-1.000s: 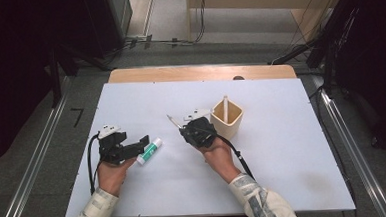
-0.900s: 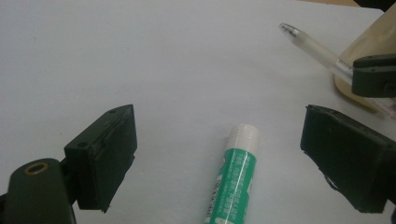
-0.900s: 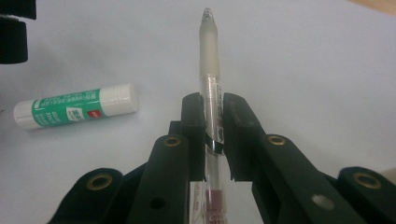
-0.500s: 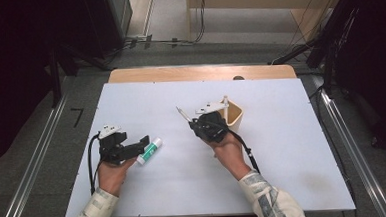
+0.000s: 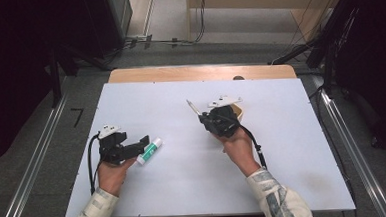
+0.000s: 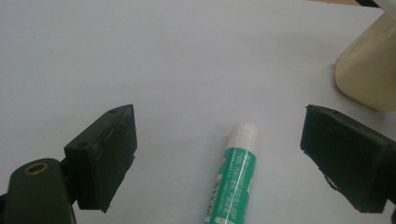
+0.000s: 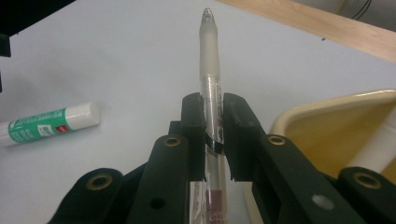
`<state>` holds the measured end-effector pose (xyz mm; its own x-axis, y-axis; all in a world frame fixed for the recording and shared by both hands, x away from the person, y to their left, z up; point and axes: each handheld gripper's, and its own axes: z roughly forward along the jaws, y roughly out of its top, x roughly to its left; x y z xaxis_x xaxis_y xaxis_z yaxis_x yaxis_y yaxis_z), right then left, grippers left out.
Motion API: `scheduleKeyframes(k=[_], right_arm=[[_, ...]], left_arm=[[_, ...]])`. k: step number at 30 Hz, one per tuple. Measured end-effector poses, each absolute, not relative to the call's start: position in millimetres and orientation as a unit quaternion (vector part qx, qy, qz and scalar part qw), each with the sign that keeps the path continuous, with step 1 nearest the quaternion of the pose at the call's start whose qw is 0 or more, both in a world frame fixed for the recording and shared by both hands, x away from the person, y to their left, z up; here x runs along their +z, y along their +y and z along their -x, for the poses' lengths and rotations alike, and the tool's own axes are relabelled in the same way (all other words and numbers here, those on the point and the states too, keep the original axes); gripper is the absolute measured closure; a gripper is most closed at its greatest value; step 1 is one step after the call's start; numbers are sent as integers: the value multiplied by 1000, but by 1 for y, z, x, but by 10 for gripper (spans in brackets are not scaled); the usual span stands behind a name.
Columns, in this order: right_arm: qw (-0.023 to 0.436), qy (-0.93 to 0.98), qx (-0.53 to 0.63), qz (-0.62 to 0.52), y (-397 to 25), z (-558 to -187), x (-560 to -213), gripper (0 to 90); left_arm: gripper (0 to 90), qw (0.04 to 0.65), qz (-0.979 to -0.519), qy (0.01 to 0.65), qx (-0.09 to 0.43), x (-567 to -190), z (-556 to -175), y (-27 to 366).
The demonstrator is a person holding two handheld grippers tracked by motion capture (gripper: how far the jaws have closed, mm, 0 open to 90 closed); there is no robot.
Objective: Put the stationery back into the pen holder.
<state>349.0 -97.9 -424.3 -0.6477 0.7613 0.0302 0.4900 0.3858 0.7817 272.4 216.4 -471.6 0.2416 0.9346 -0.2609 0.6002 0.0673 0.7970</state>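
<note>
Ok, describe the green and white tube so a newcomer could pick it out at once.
Start at the white table and go to its near-left part, where the left tongs rest open. The tube lies flat on the table between their jaws, white cap pointing away from the hand. Its green label sets it apart from the translucent pen in the right tongs and the cream cup.

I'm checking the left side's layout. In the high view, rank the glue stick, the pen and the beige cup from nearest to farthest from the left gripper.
From the left gripper:
1. Glue stick, lying just right of its open jaws.
2. Pen, farther right, clamped in the right gripper.
3. Beige cup, farthest right, behind the right gripper.
</note>
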Motion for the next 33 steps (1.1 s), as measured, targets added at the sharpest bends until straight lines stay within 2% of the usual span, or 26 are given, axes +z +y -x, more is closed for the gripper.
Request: scheduleKeyframes(k=[33], right_arm=[[182,788,416,-416,-138,-365,-400,776]], left_arm=[[114,437,-655,586,191,-471,-272,217]])
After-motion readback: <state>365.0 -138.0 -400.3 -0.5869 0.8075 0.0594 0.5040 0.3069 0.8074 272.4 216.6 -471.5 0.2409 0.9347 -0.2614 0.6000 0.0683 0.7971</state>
